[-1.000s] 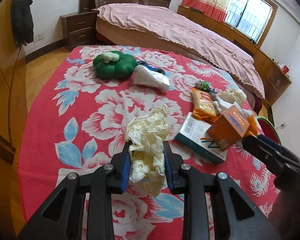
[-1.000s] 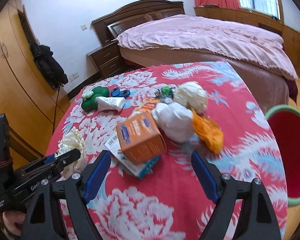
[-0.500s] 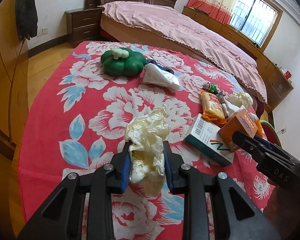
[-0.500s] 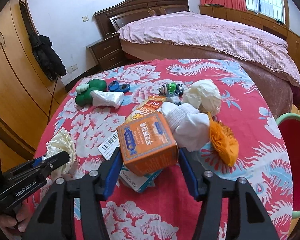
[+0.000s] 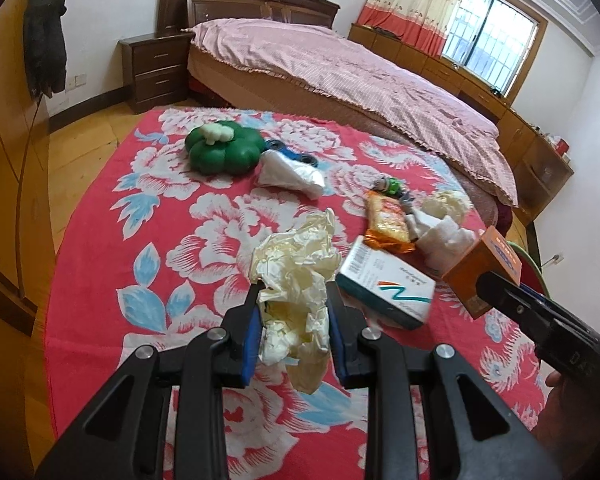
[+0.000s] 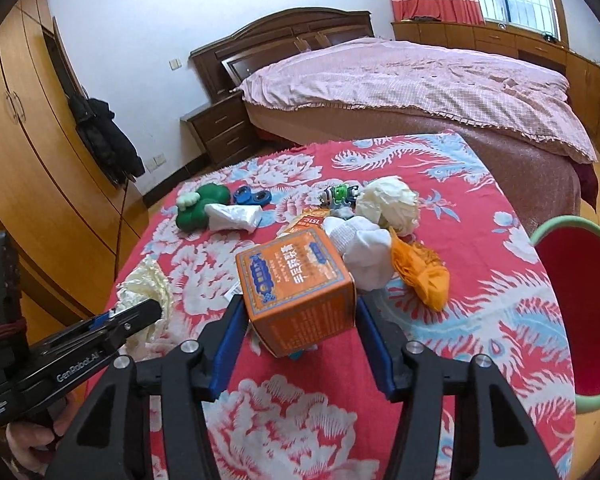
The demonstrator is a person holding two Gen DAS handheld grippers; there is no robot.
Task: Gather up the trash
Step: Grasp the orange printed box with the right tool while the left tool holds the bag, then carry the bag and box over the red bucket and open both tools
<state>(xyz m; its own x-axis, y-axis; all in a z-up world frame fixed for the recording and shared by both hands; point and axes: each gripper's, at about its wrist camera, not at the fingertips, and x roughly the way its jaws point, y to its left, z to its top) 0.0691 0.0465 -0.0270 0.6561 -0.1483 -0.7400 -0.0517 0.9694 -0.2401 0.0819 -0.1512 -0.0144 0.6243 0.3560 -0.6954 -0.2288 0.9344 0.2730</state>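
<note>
The left tool grips crumpled cream plastic, while the right tool clamps an orange box, seemingly lifted off the desk.

Orange box (red floral cloth)

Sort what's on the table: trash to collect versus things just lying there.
Trash:
- crumpled plastic bag, in left gripper
- orange box, in right gripper
- white-teal box
- snack wrapper
- paper ball
- red bin, likely where it goes

Lying about:
- green pumpkin toy
- small robot toy
</note>
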